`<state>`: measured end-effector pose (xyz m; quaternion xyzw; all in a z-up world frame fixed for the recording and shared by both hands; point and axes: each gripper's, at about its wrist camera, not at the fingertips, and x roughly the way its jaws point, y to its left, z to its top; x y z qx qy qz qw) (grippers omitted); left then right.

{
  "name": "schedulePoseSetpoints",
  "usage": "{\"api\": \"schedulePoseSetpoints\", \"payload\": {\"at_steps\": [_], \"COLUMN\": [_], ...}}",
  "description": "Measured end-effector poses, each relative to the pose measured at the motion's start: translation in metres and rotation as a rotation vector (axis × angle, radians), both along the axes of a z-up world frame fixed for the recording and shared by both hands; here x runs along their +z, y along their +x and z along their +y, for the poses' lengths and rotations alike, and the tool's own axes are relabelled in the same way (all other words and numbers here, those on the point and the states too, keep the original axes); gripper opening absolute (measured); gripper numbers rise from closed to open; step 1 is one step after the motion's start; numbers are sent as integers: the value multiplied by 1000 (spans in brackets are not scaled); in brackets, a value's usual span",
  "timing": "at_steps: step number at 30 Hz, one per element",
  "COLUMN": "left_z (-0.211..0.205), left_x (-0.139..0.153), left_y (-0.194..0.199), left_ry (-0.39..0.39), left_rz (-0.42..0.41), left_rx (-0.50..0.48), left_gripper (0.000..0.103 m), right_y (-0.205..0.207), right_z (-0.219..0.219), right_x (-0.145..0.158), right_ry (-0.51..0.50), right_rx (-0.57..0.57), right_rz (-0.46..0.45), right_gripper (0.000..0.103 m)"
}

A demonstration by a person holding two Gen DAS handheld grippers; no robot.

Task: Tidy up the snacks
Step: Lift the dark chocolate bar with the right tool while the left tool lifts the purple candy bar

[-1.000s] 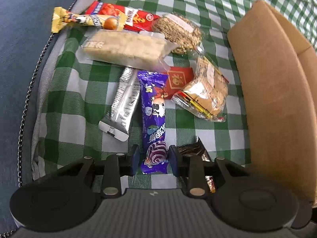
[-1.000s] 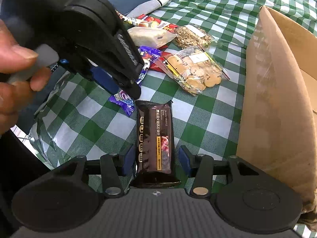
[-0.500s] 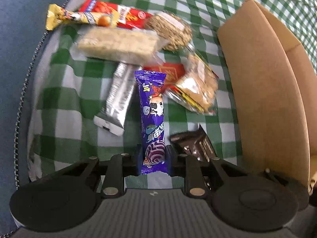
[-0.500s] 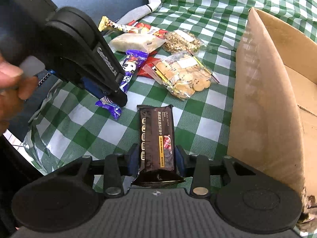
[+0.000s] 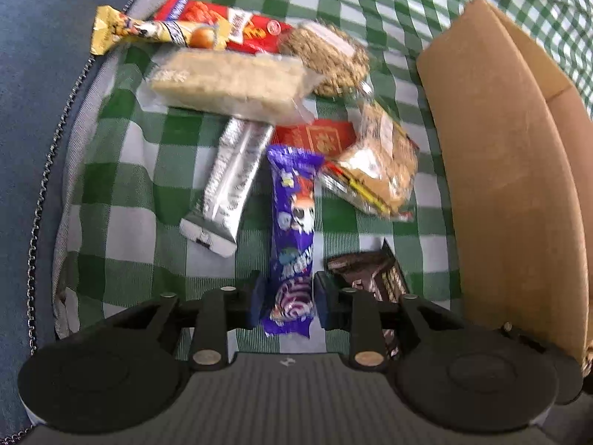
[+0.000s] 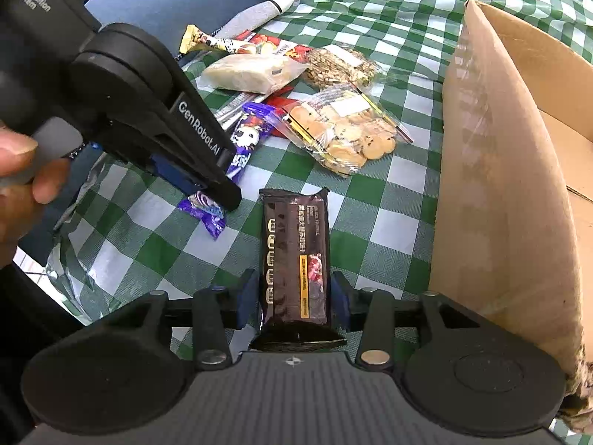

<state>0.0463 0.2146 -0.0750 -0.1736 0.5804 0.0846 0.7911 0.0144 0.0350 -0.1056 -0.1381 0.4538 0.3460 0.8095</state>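
Left gripper (image 5: pixel 285 298) clamps the purple snack bar (image 5: pixel 292 230); right gripper (image 6: pixel 294 298) clamps the dark chocolate bar (image 6: pixel 296 256). Cardboard box (image 6: pixel 500 185) stands right, on the green checked cloth (image 6: pixel 374 222).

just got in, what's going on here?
A person with a handheld gripper in each hand is sorting snacks off a green checked cloth. The left gripper is shut on a purple bar, the right gripper on a brown bar. The other snacks lie in a pile on the cloth. An open cardboard box stands to the right; neither bar is in it yet.
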Motion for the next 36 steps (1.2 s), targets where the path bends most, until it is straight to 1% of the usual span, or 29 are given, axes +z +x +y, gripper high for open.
{"api": "schedulePoseSetpoints", "payload": {"at_steps": [4,8,11,16,19,21,22,23,24,25,26,28,32,36], "left_z": [-2,-10,-14,-14,-14,-13,-13,-12,-12,-12,-11,-9,-4,-1], "left_x": [2,1,-3,-6,-7,-7,-7,-6,-6,-6,-5,-2,6,17], "left_y": [2,8,12,14,14,13,13,12,12,11,10,8,4,0], "left_ry": [14,28,54,67,77,86,86,83,80,78,78,72,48,27], "left_rz": [-11,-13,6,9,7,9,9,8,8,5,2,-11,-50,-100], "left_rx": [14,5,5,11,4,1,2,1,-3,-5,-6,-1,15,32], "left_gripper": [38,38,38,38,32,25,25,23,21,21,20,18,18,18], "right_y": [1,1,2,1,1,2,2,2,3,3,3,3,2,0], "right_z": [0,1,2,2,2,3,3,3,3,3,3,3,1,-2], "right_x": [1,0,-1,-3,-3,-3,-3,-3,-4,-4,-4,-4,-2,4], "right_ry": [8,5,1,-7,-8,-11,-11,-12,-13,-15,-16,-14,-8,25], "right_rx": [-6,-11,-13,-8,-6,-6,-7,-8,-8,-8,-7,-1,6,15], "right_rz": [-3,-4,-3,-4,-6,-7,-7,-7,-7,-7,-9,-12,-17,-41], "right_gripper": [51,51,51,51,51,50,50,50,49,45,42,42,41,41]}}
